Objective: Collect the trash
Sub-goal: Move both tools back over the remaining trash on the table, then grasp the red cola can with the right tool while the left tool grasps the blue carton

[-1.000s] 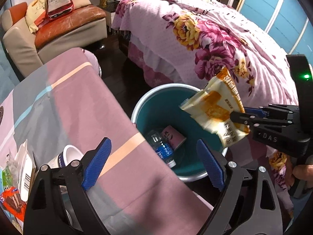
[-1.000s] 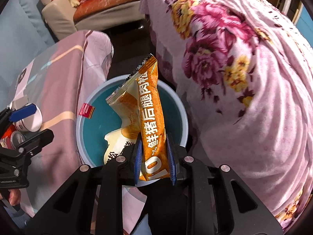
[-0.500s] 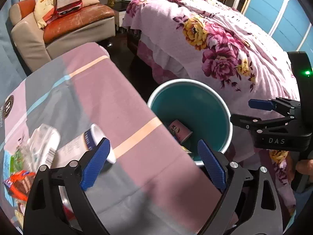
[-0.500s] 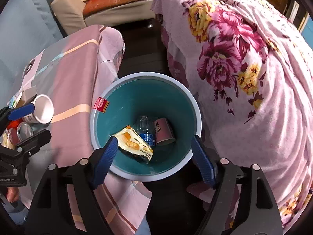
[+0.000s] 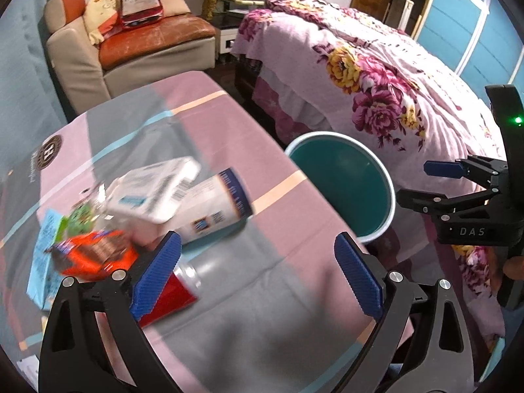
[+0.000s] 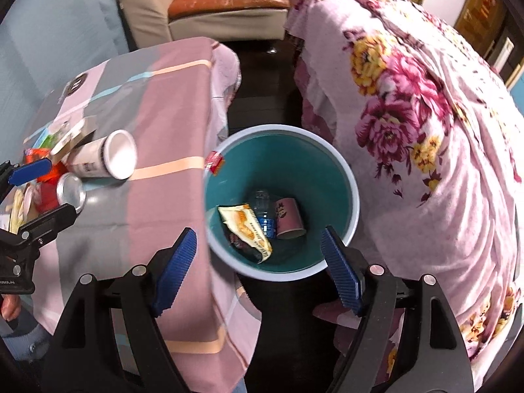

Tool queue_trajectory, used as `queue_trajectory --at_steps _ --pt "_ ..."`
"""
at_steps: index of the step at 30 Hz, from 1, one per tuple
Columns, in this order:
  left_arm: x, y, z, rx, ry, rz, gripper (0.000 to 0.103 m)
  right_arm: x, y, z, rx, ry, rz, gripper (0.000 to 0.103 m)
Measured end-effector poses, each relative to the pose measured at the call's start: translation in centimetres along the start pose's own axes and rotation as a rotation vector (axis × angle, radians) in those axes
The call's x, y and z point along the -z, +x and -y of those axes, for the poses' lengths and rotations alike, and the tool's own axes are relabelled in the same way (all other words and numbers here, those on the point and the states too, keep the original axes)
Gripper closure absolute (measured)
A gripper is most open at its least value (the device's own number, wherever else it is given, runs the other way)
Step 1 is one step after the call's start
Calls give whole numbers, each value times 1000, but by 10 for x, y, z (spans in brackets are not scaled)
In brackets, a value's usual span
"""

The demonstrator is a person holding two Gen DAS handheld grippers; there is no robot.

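The teal bin (image 6: 294, 163) stands on the floor between the table and the bed. Inside it lie a yellow snack bag (image 6: 249, 229), a water bottle (image 6: 263, 213) and a pink cup (image 6: 288, 219). Above it, my right gripper (image 6: 258, 239) is open and empty. On the checked tablecloth (image 5: 262, 294) a white paper cup (image 5: 213, 209) lies on its side next to a white carton (image 5: 154, 193), an orange wrapper (image 5: 95, 255) and a red can (image 5: 173, 291). My left gripper (image 5: 257, 245) hovers over the cloth just right of this pile, jaws opening, nothing between them.
A bed with a flowered pink cover (image 5: 376, 82) rises right of the bin (image 5: 344, 177). An armchair (image 5: 147, 42) with a red bag stands at the back. Dark floor (image 6: 262, 98) shows between table and bed. A red label (image 6: 214, 160) sticks on the bin's rim.
My right gripper opened and the yellow snack bag dropped into the bin. Both grippers rose and drew back; the left one swung from the bin toward the trash pile on the table.
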State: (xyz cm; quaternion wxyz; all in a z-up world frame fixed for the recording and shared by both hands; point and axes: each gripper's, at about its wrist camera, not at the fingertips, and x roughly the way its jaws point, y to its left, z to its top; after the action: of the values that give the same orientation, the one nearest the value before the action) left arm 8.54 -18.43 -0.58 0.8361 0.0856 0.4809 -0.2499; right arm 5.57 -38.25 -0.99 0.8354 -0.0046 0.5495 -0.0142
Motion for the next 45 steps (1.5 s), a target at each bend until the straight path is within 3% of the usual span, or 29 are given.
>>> queue_trajectory --at_steps 10,18,26,34,39,43,45 --pt "50 -43 -63 -59 -34 13 7 0 -13 -84 -25 -169 -10 27" --pt "95 -67 -139 -146 -89 -29 7 0 -9 -159 -52 -329 -45 27" --pt "134 -74 -193 -173 -149 -79 7 -3 -3 -205 -64 -407 -65 27" --pt "122 -69 -202 -154 -169 -48 7 -13 6 -236 -93 -469 -67 27" --pt "115 -63 -212 -163 -172 -47 7 -19 17 -267 -122 -635 -70 27" --pt "109 -59 -230 -173 -199 -42 7 -26 37 -285 -167 -712 -128 27" --pt "108 -58 -238 -172 -218 -42 7 -31 41 -291 -153 -747 -112 26"
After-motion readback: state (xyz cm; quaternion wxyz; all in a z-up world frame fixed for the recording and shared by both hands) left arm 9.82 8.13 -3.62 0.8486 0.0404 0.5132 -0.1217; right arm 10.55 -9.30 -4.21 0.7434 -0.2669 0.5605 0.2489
